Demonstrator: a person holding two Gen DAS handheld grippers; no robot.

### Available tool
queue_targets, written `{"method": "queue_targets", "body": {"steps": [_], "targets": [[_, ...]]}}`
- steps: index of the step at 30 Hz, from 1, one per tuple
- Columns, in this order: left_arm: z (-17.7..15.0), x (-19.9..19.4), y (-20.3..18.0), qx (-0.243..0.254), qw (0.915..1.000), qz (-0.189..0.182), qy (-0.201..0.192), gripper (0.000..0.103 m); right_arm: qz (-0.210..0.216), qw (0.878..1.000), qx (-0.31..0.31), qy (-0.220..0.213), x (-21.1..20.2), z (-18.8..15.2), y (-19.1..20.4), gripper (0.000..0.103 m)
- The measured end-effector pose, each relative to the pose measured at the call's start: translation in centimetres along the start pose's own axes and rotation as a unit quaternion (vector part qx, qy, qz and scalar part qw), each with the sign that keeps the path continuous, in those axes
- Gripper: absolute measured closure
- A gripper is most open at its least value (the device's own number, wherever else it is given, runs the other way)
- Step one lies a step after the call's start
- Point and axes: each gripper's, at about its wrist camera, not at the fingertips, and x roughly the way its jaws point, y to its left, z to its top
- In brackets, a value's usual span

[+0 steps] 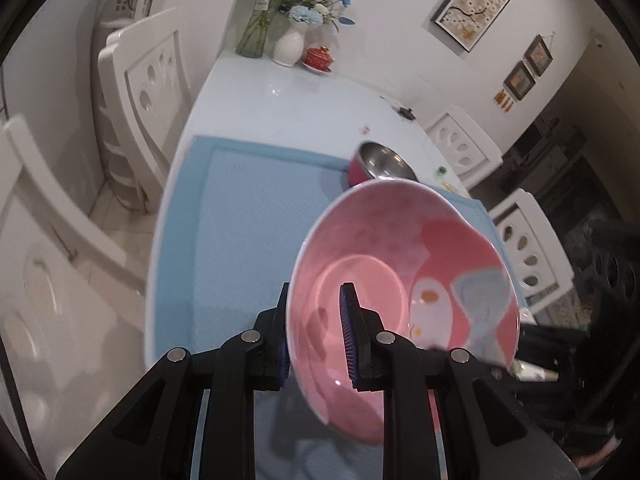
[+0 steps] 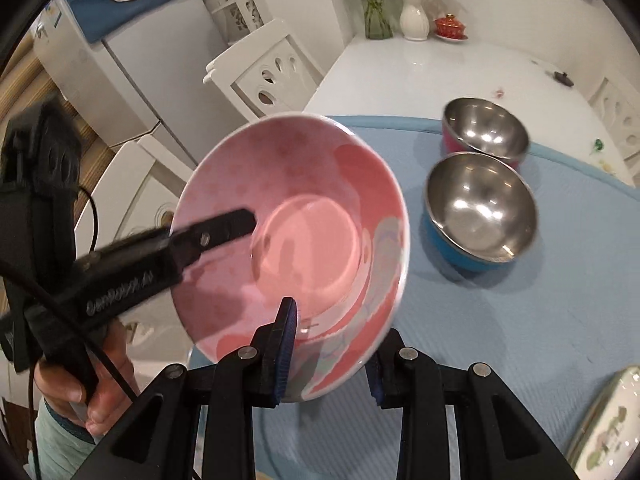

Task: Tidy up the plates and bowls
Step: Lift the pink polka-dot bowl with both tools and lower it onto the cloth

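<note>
held item: pink glazed ceramic bowl with a pale cartoon print inside (image 2: 304,236), lifted off the table, tilted, open face toward both cameras
left gripper (image 1: 316,332): fingers pinched tight on the bowl's rim, one pad (image 1: 349,332) inside the bowl, the other outside the wall; in the right wrist view this gripper reaches in from the left
right gripper (image 2: 332,348): jaws narrowed across the bowl's near rim, left pad (image 2: 286,344) over the inside face, right pad behind the wall; looks clamped, contact on the far pad hidden
hand: person's hand (image 2: 76,384) wraps the left gripper's handle, lower left
surface: light blue textured mat (image 2: 500,320) on a white glossy table (image 2: 420,76); bowl hangs above the mat's near left part
other bowls: steel bowl with blue outside (image 2: 480,212) sits on the mat right of the pink bowl; steel bowl with pink outside (image 2: 484,128) just behind it, farther off; the two close together, touching or not cannot tell
plate: patterned plate edge (image 2: 604,412) at near right, mostly cut off
key relation: both steel bowls lie right and far of the held bowl, apart from it; right gripper is the nearer one to them
step (judgement): two-gripper carry, likely heading to nest or stack near the steel bowls
risk (judgement): rim-only grips on a tilted glazed bowl could slip
</note>
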Motion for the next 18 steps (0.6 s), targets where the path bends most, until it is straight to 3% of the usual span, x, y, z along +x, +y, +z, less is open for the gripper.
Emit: {"method": "queue_targets", "body": {"steps": [7, 18], "targets": [[-3.7, -0.2, -1.6, -0.003, 0.9996, -0.011, 0.027, 0.085, -0.022, 0.999, -0.039, 0.02, -2.0, -3.6, -0.4, 0.073], [-7.5, 2.3, -2.4, -0.001, 0.9967, -0.002, 0.081, 0.085, 0.026, 0.991, 0.052, 0.124, 0.8, -8.4, -3.5, 0.073]]}}
